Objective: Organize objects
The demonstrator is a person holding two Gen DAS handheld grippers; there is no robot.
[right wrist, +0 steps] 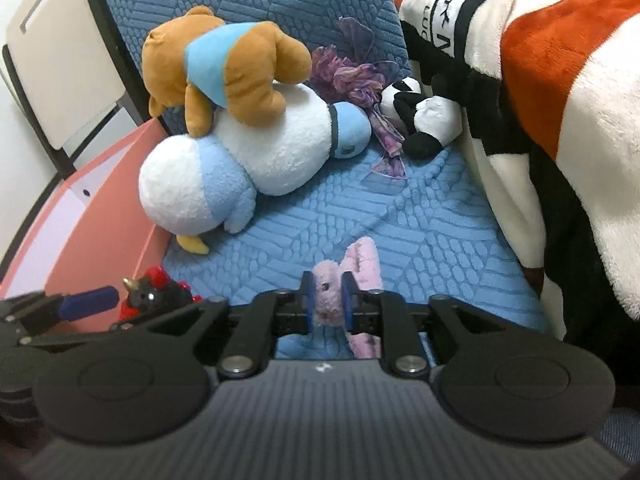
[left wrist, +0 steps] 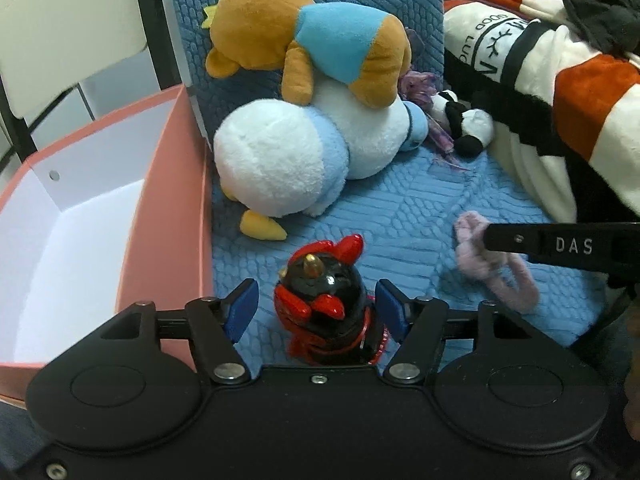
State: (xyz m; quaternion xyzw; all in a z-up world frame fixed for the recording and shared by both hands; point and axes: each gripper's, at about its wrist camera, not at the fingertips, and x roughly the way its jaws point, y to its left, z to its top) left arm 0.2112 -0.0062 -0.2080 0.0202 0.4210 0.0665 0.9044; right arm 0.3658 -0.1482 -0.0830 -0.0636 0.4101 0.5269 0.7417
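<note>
A black and red horned figurine stands on the blue cushion. My left gripper is open around the figurine, with a gap between it and each blue pad. The same figurine shows at the lower left of the right wrist view. A pink fuzzy loop lies on the cushion to the right. My right gripper is open over the pink loop. Part of the loop fills the narrow space between the pads, and its fuzz brushes both without looking pinched.
A pink box with a white inside stands open at the left, against the cushion. At the back lie a brown bear plush, a white and blue plush, a panda plush and purple fabric. A striped blanket covers the right.
</note>
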